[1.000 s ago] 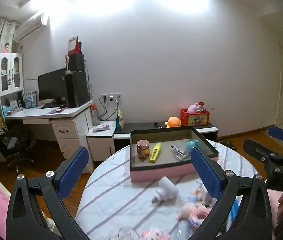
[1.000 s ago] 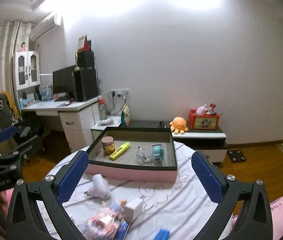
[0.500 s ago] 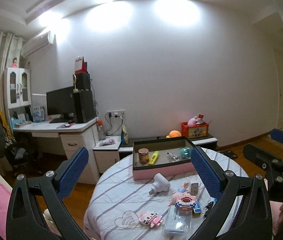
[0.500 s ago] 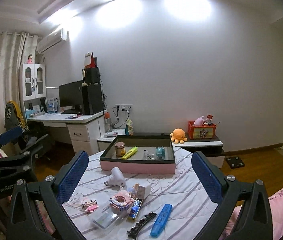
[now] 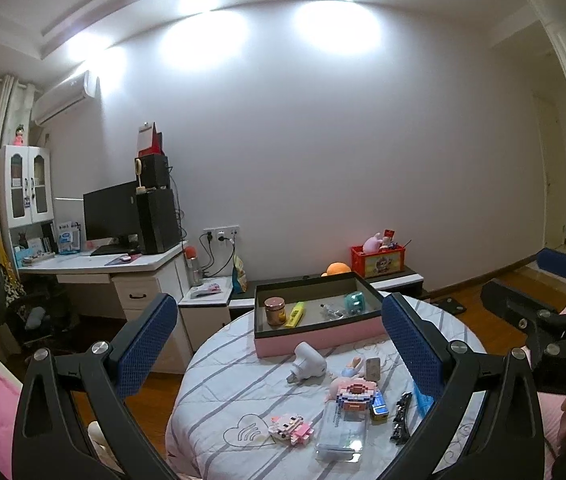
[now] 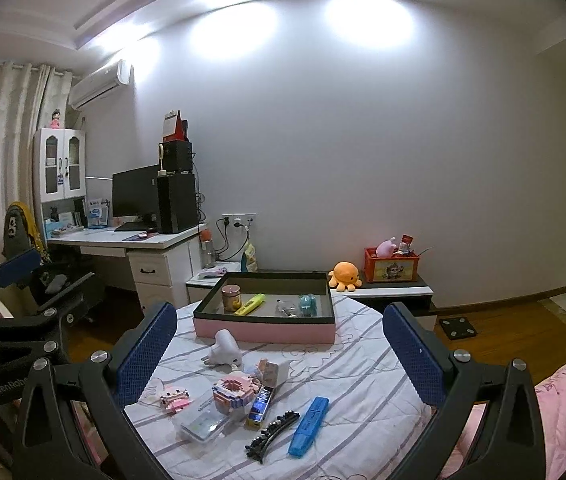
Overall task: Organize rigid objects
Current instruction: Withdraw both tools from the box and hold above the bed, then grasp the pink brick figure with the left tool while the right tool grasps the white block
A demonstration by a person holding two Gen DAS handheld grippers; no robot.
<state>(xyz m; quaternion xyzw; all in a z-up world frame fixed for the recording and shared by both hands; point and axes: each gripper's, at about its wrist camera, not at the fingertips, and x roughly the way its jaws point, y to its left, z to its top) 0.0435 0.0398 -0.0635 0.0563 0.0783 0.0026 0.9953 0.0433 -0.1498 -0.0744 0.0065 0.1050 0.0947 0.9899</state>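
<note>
The rigid objects lie scattered on the round table (image 6: 363,364) ahead of and below both our grippers, while the pink-sided tray (image 6: 263,330) sits farther ahead, at the table's far edge. We judge the tray to be the collecting place, since it already holds a small jar (image 6: 231,298), a yellow highlighter (image 6: 250,304), a clear item and a teal one (image 6: 307,305), all side by side on its floor.

We hold the left gripper (image 5: 279,344) with its jaws wide apart and nothing between them; the right gripper (image 6: 279,344) is likewise spread and empty. Both hang well above and back from the table, which gives us a view of the whole spread before we choose a piece.

Nearest the right gripper lie the blue pill case (image 6: 309,426) and the black hair clip (image 6: 271,434), just beside each other. Slightly farther ahead sit the block-built pink figure (image 6: 235,394), the clear plastic case (image 6: 203,426) and a smaller pink block toy (image 6: 177,396). The white plug adapter (image 6: 225,350) lies just short of the tray wall. In the left view the same pieces sit ahead and towards its right finger (image 5: 411,344).

We judge sorting to be partly done: several pieces remain loose, and the next move calls for lowering one open gripper over a single piece.
</note>
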